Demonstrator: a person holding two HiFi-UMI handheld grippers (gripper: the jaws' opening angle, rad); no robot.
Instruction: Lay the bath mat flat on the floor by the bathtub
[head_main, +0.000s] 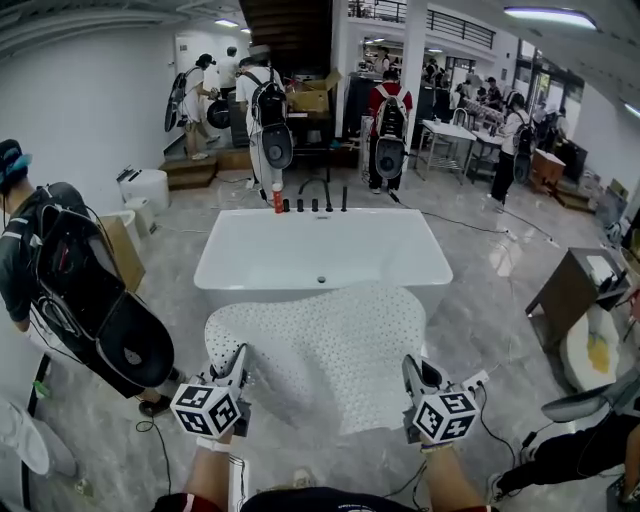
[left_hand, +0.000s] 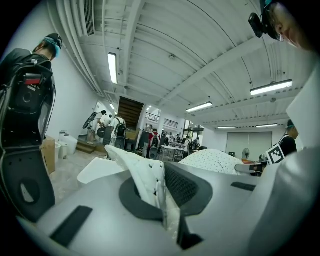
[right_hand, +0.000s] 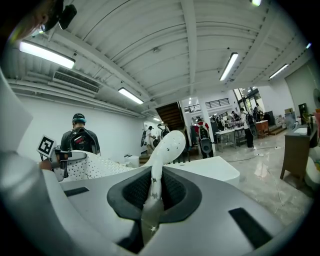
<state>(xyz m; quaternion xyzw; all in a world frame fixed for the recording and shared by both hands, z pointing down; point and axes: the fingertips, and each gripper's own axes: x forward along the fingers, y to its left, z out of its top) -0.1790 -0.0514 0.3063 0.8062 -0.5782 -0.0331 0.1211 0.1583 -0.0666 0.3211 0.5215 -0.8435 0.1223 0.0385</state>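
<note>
A white perforated bath mat (head_main: 325, 350) hangs in the air, stretched between my two grippers, its far edge draped against the near rim of the white bathtub (head_main: 322, 245). My left gripper (head_main: 236, 362) is shut on the mat's near left corner (left_hand: 145, 172). The mat's near right corner (right_hand: 159, 165) is pinched in my shut right gripper (head_main: 410, 372). Both gripper views show the mat (left_hand: 215, 159) bulging upward between the jaws, with the tub (right_hand: 210, 169) behind.
A person with a black backpack (head_main: 70, 290) stands close at the left. A brown cabinet (head_main: 572, 290) and a round white object (head_main: 590, 350) sit at the right. Black faucets and a red bottle (head_main: 278, 198) line the tub's far rim. Cables run over the grey floor (head_main: 480, 330).
</note>
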